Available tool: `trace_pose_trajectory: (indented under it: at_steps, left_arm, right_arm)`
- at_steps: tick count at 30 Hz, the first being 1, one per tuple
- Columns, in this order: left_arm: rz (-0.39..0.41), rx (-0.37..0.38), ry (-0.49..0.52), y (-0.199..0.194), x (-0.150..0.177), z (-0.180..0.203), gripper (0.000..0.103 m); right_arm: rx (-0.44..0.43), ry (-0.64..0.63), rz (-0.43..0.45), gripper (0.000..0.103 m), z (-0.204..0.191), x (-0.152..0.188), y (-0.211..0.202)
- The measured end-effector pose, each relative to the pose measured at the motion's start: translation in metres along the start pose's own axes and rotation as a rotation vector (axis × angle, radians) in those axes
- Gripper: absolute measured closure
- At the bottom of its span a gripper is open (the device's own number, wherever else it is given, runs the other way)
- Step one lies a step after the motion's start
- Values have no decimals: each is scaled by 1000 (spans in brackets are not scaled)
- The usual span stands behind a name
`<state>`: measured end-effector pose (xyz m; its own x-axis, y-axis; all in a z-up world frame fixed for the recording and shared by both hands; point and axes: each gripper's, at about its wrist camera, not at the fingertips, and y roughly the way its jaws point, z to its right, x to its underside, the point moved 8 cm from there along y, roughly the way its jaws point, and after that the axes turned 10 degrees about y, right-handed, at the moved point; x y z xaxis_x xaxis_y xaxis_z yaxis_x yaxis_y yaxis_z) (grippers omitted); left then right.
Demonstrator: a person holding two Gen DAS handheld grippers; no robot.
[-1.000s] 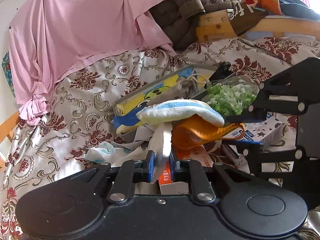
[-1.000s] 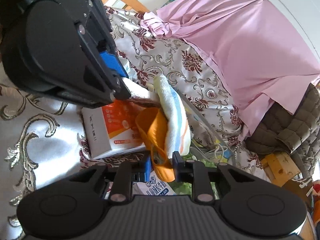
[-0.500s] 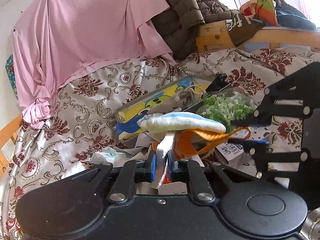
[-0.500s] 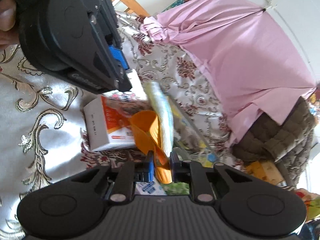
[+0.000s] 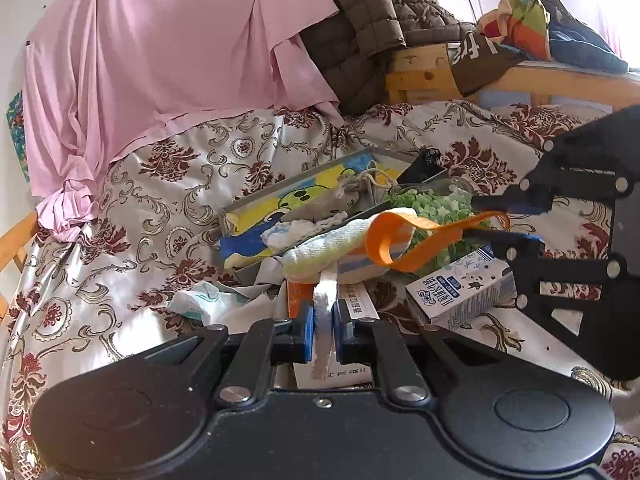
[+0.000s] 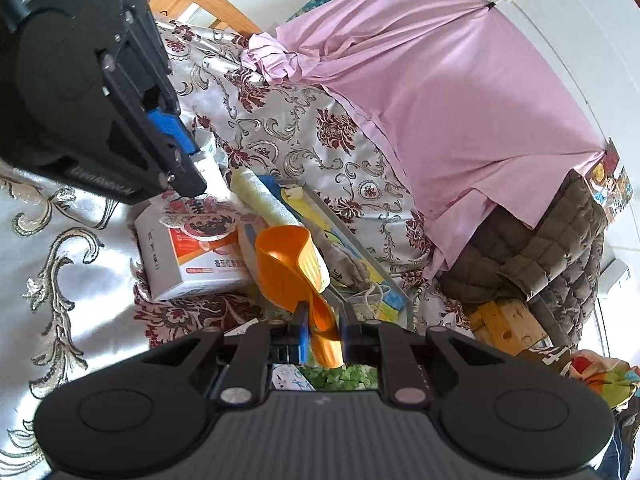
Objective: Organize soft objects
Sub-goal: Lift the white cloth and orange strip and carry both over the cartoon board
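Observation:
A small white towel (image 5: 320,256) with blue and yellow stripes hangs just above the cluttered bedspread. My left gripper (image 5: 324,332) is shut on a white strip of the towel's edge (image 5: 325,304). An orange strap (image 5: 404,240) loops off the towel and runs right to my right gripper (image 5: 472,218), which is shut on its end. In the right wrist view the orange strap (image 6: 288,264) curls up from the right gripper (image 6: 324,332). Behind it lies the rolled towel (image 6: 264,196), with the left gripper (image 6: 196,168) at upper left.
An orange-and-white box (image 6: 192,264) lies under the towel, a milk carton (image 5: 460,292) to its right. Behind are a cartoon-printed tray (image 5: 256,216), a bag of green bits (image 5: 432,204), a pink sheet (image 5: 160,60), a brown quilted jacket (image 5: 368,20) and a wooden bed frame (image 5: 420,72).
Both grippers rose a little and drew apart. The orange strap has pulled out from under the towel into a long loop towards the right gripper. Both pairs of jaws narrowed on the cloth.

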<state>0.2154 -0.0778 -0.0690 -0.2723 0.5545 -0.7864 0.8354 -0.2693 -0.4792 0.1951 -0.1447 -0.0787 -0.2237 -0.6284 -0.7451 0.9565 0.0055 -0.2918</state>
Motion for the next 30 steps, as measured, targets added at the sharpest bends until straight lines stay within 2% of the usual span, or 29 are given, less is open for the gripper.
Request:
trace_pose_trajectory:
  at_steps: [2, 9, 13, 20, 25, 30]
  left_arm:
    - [6, 3, 14, 2, 0, 2, 92]
    - [-47, 11, 21, 23, 10, 4, 90]
    - [-29, 16, 7, 24, 9, 2, 92]
    - [-1, 21, -3, 5, 4, 4, 92]
    - [17, 32, -50, -16, -2, 5, 92]
    - [60, 14, -58, -36, -8, 11, 92]
  right_arm:
    - [-1, 5, 0, 87, 0, -1, 2]
    - [3, 1, 6, 87, -1, -2, 2]
    - [15, -4, 11, 87, 0, -1, 0]
    - [65, -5, 38, 87, 10, -3, -11]
    - [109, 30, 58, 87, 22, -5, -20]
    - [131, 46, 79, 87, 30, -6, -22]
